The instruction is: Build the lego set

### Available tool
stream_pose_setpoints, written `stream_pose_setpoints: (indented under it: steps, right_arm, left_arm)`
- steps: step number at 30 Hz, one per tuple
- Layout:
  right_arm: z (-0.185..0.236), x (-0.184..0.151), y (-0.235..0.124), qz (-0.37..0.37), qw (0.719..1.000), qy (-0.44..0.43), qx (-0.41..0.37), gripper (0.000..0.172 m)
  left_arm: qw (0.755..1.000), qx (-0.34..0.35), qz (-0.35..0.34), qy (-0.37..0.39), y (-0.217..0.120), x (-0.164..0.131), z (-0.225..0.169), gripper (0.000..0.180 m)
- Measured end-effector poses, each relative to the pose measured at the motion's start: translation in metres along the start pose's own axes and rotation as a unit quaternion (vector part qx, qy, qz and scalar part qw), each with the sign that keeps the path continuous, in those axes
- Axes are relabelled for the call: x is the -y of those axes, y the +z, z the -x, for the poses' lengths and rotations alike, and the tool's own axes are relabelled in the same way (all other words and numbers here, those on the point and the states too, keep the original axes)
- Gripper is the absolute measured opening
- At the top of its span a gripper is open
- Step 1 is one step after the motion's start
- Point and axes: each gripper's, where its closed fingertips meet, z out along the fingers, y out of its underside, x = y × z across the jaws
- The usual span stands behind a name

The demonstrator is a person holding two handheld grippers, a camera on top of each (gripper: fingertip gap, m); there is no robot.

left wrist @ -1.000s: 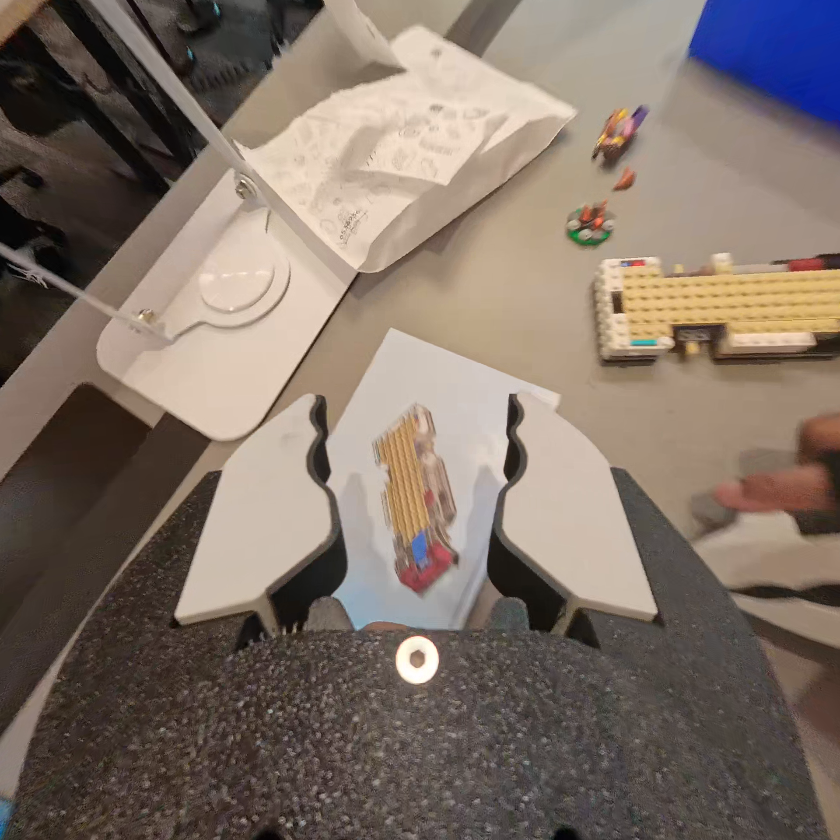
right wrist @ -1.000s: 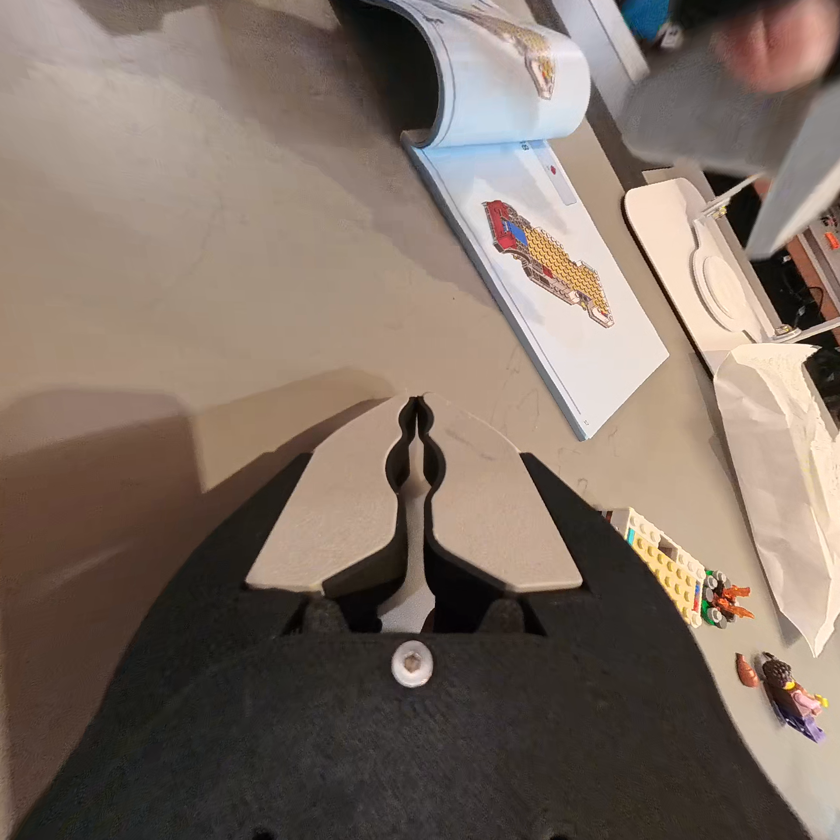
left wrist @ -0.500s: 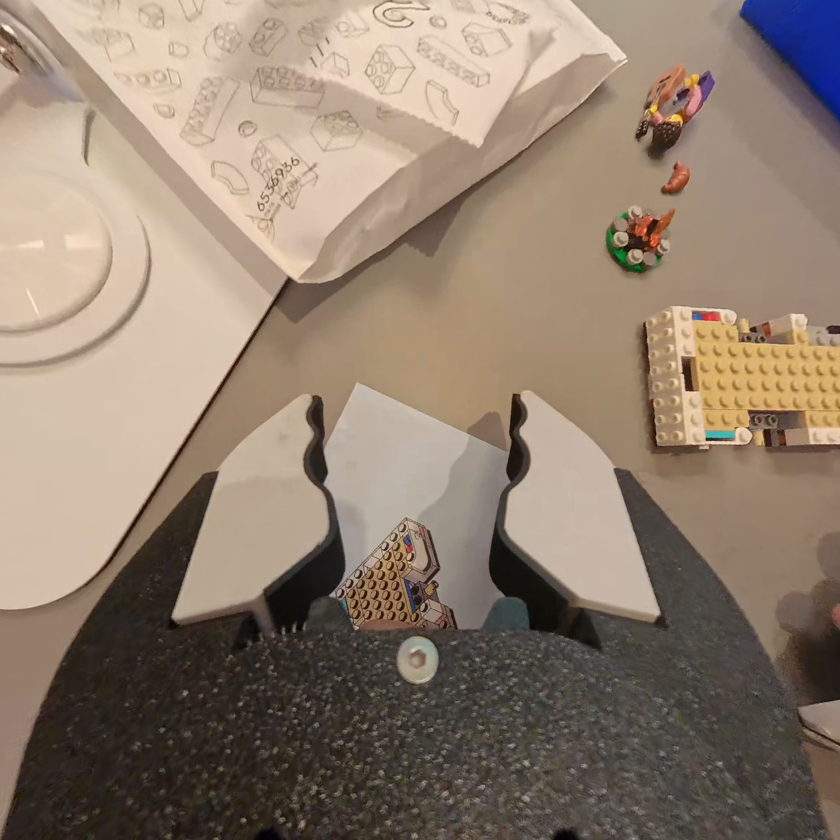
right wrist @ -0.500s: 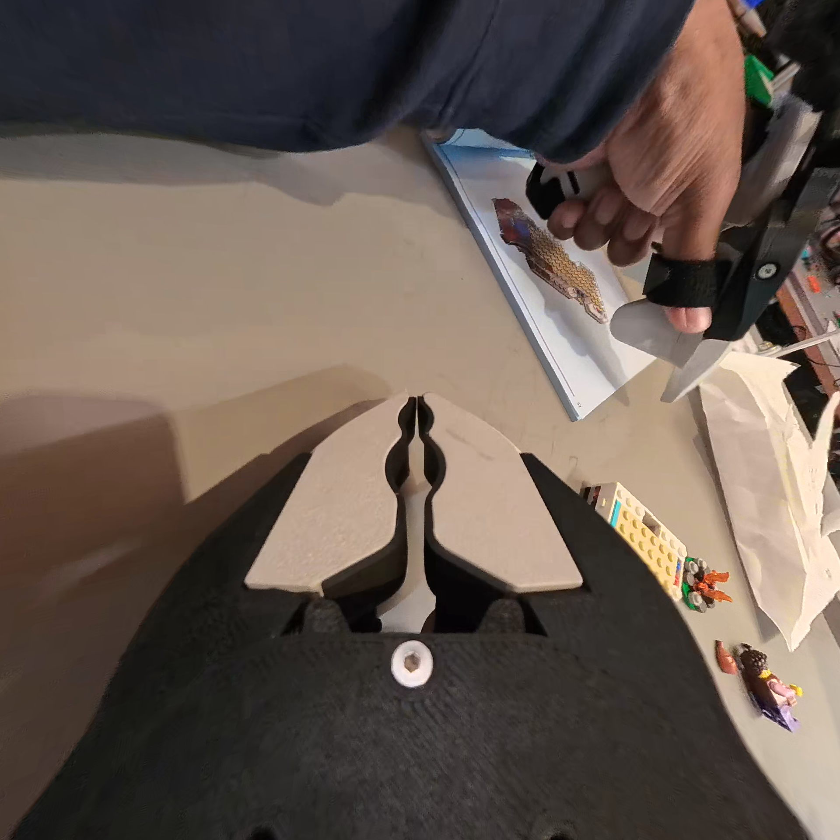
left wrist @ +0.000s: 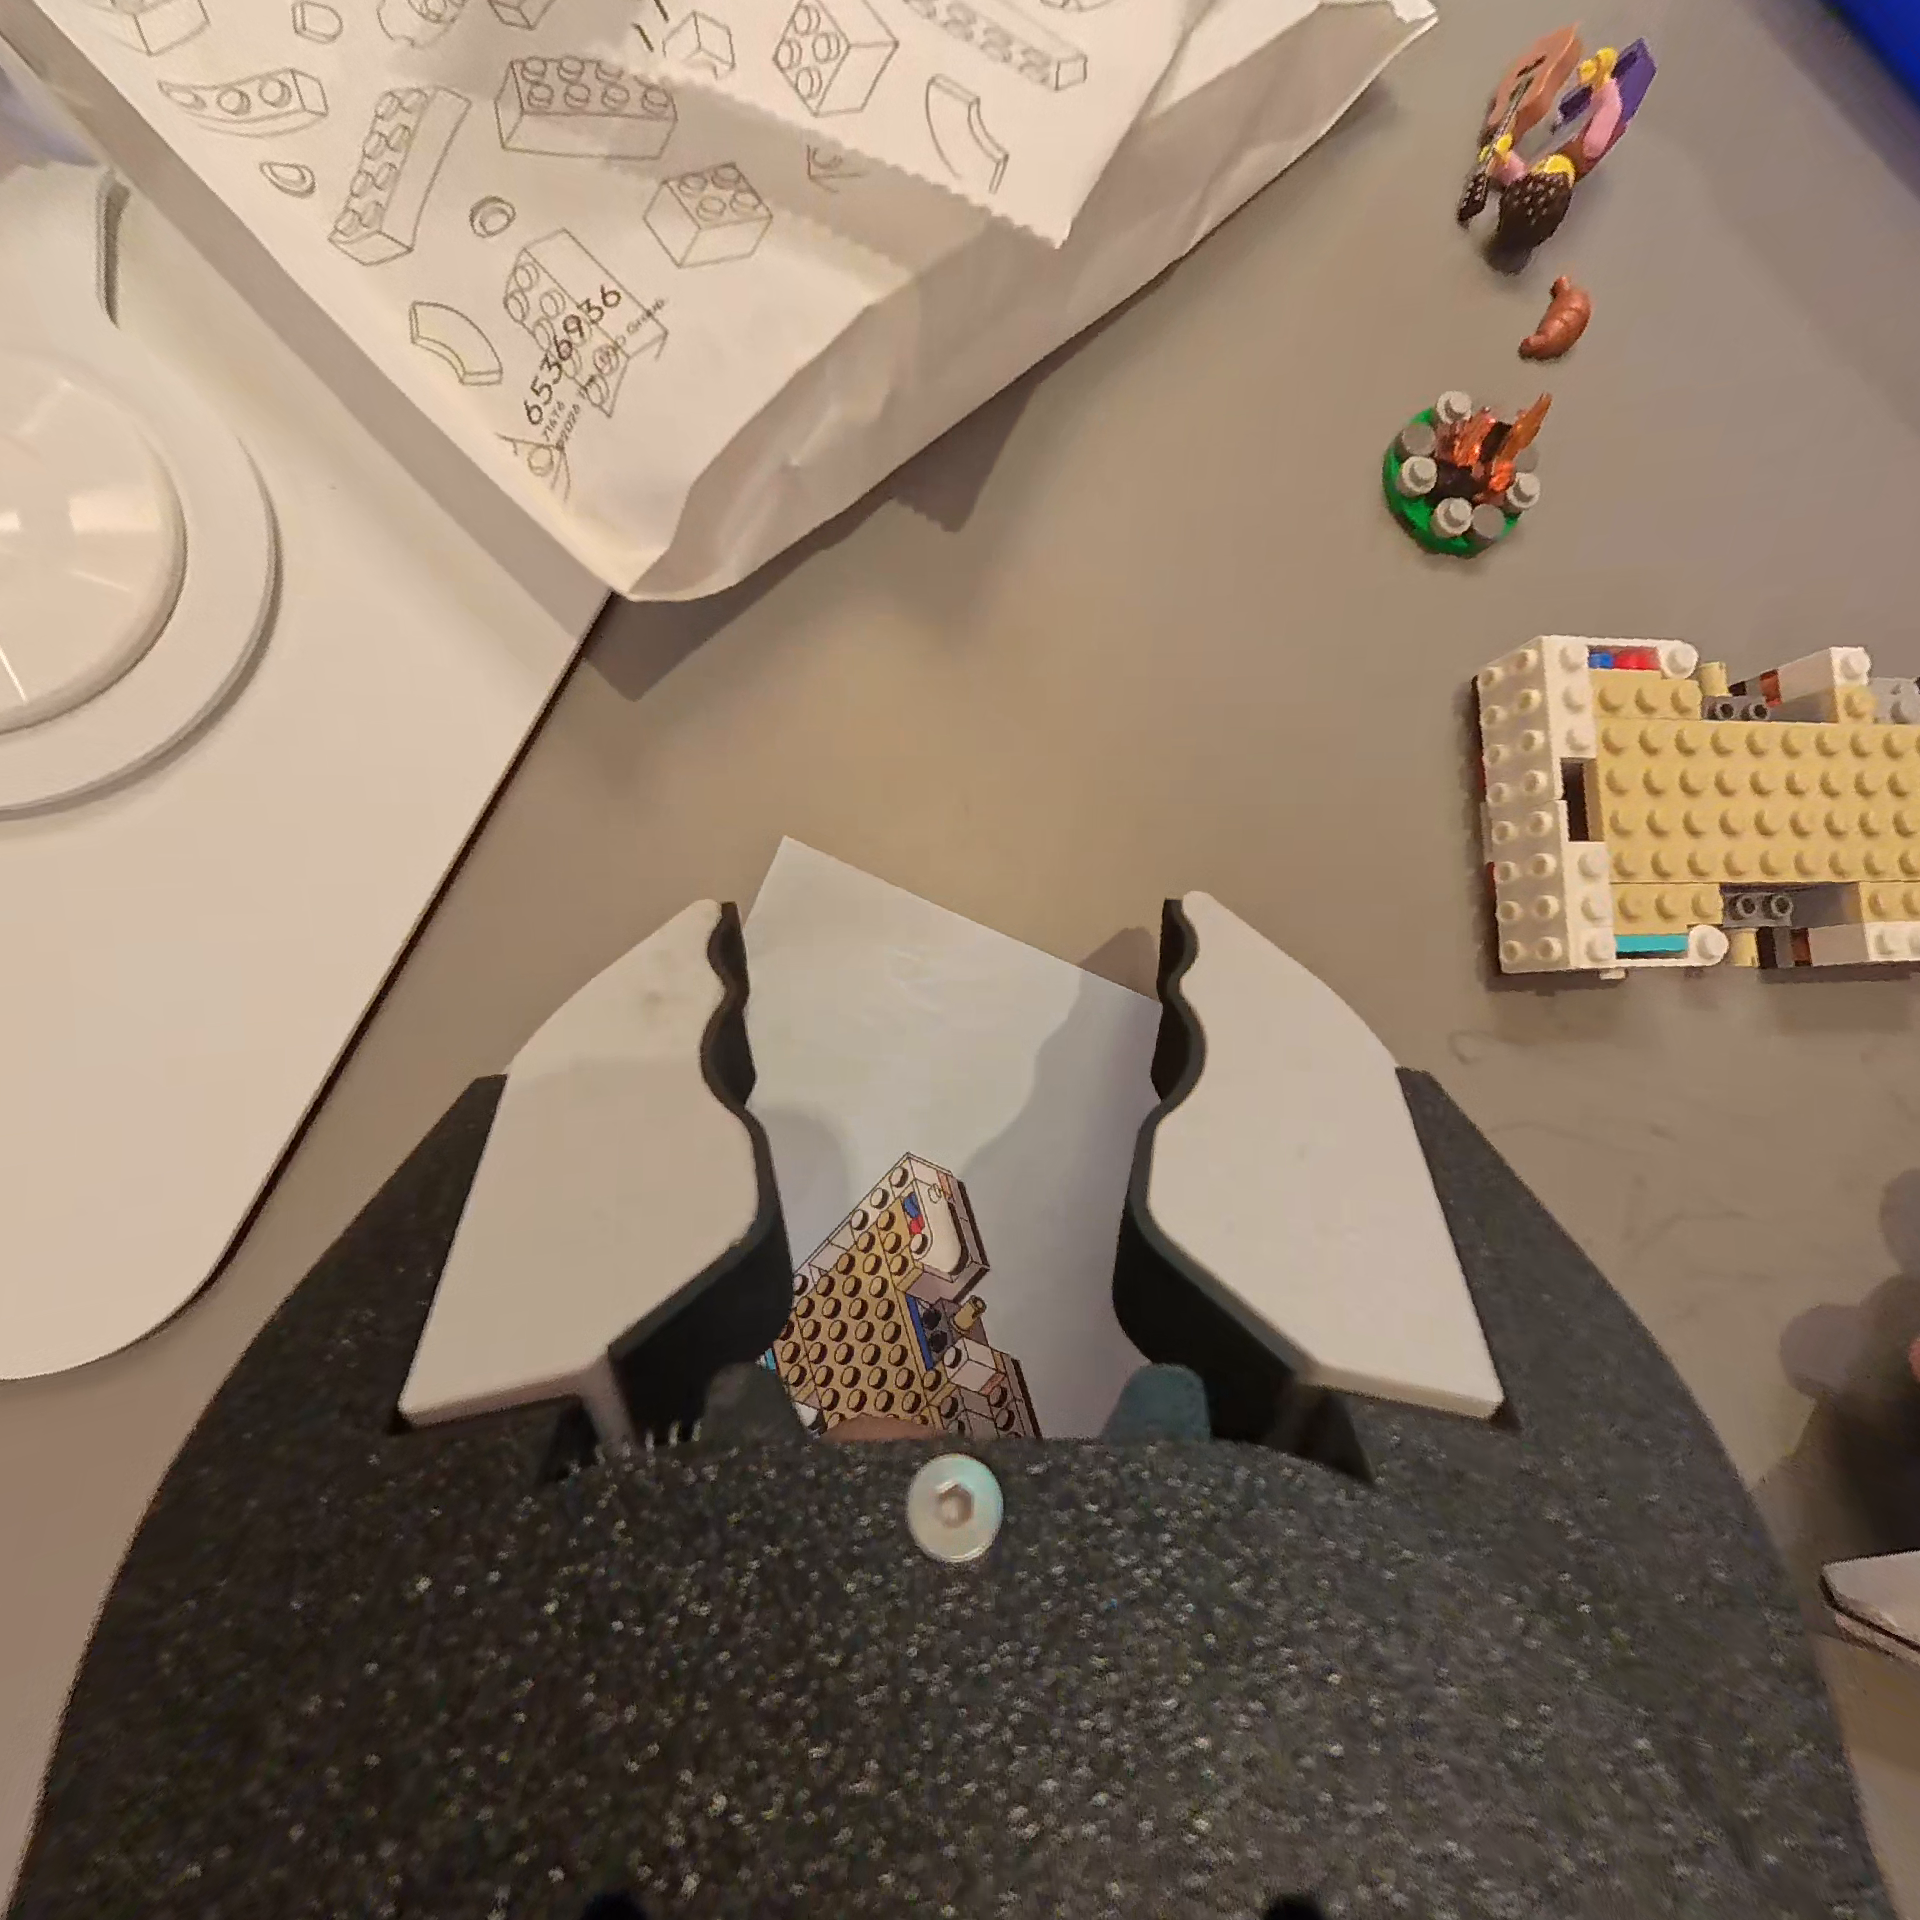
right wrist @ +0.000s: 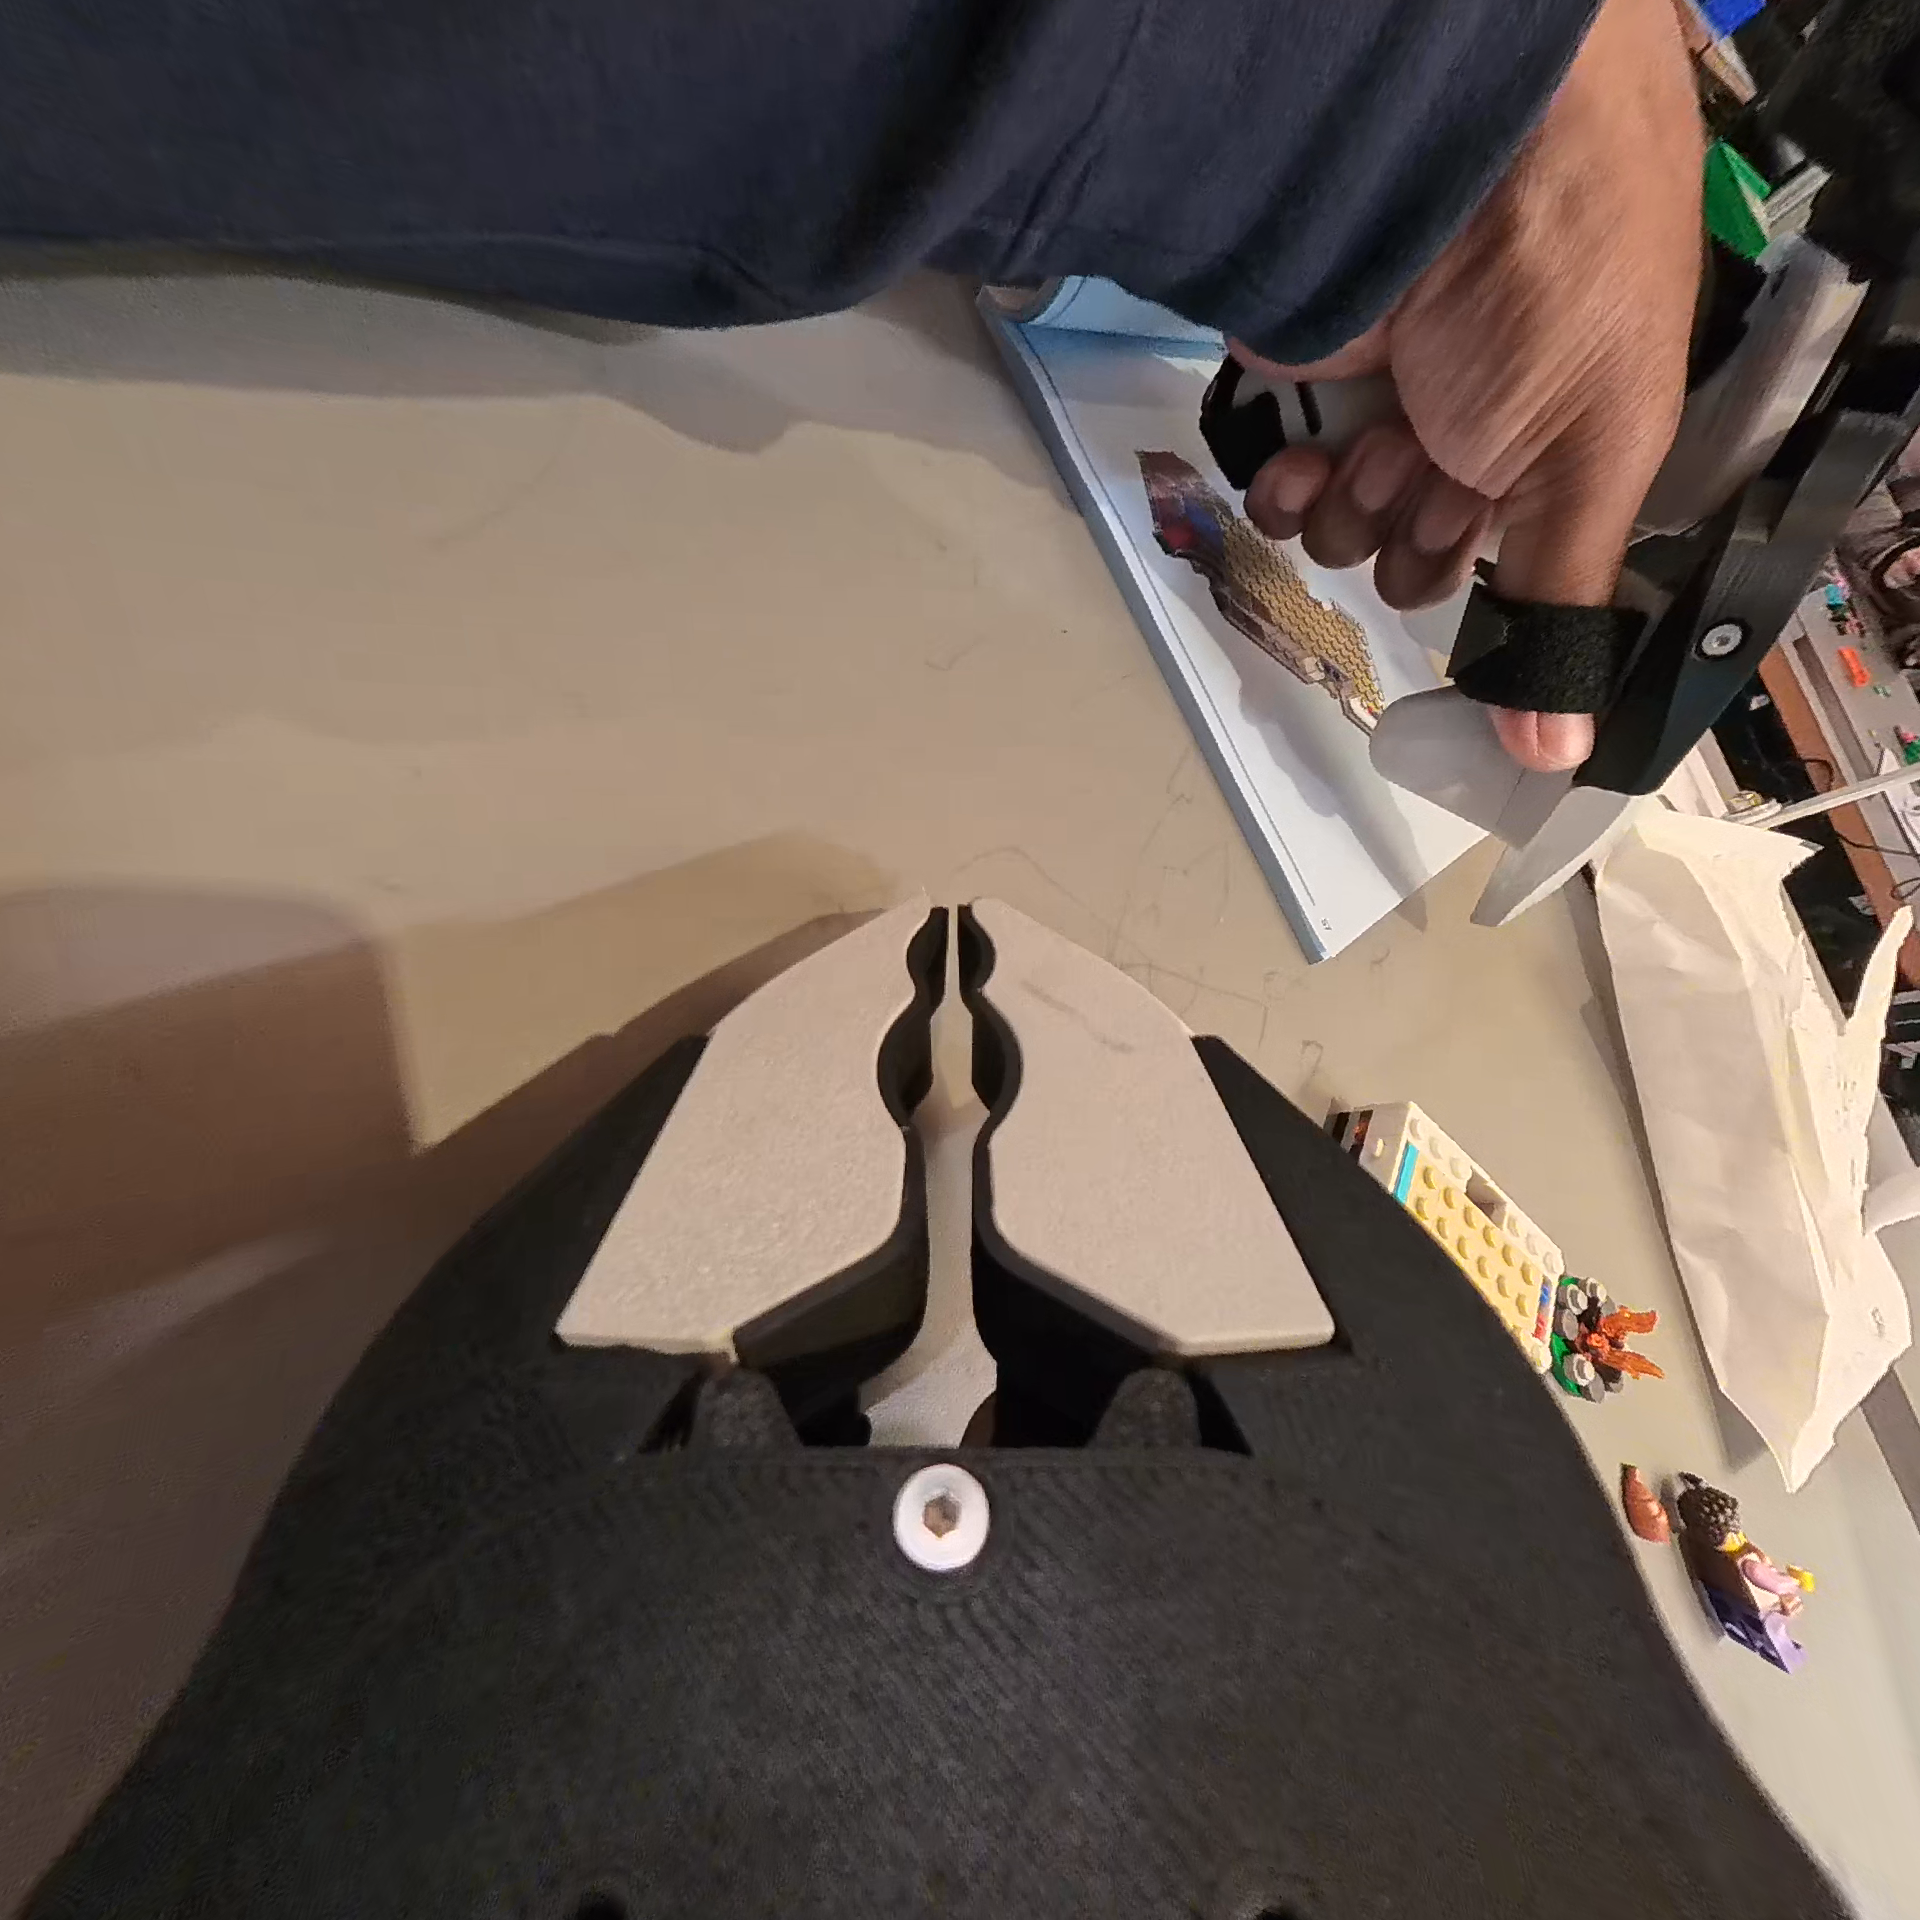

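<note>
My left gripper [left wrist: 951, 914] is open and hangs low over the far corner of an open instruction booklet [left wrist: 935, 1039]. The page corner lies between and under its two fingers, and nothing is in the grasp. In the right wrist view a hand [right wrist: 1507, 416] holds this gripper over the booklet [right wrist: 1226, 748]. My right gripper [right wrist: 953, 914] is shut with nothing between its pads, above the bare grey table [right wrist: 520, 623]. A tan and white brick build [left wrist: 1714, 810] lies to the right of my left gripper; it also shows in the right wrist view [right wrist: 1455, 1216].
A white paper bag [left wrist: 675, 260] printed with brick drawings lies ahead left, partly on a white base plate with a round dome [left wrist: 156, 831]. A green campfire piece [left wrist: 1465, 478], a brown curved piece [left wrist: 1558, 322] and a minifigure [left wrist: 1548, 145] lie ahead right. A dark blue sleeve [right wrist: 727, 135] crosses the right wrist view.
My left gripper moved forward and down along the booklet to its far corner, staying open. The arm holding it came across the right wrist view. My right gripper stayed still and shut.
</note>
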Motion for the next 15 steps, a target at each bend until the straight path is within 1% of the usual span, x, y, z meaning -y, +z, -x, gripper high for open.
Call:
stream_pose_setpoints:
  steps: [4,7,11,15]
  right_arm:
    - [0.001,0.0,0.0,0.0,1.0,-0.004,-0.001,0.001]
    - [0.001,0.0,0.0,0.0,1.0,-0.003,0.0,0.002]
    - [0.001,0.0,-0.001,-0.001,1.0,-0.004,0.0,0.002]
    - [0.001,0.0,-0.001,-0.001,1.0,-0.005,0.0,0.002]
  left_arm:
    - [1.0,0.003,0.001,0.007,-0.004,0.0,-0.001,0.075]
    - [1.0,0.007,0.001,0.013,-0.008,0.0,0.001,0.071]
    - [0.999,0.024,0.01,0.038,-0.016,-0.001,0.004,0.062]
    - [0.995,0.054,0.015,0.084,-0.023,-0.002,0.01,0.051]
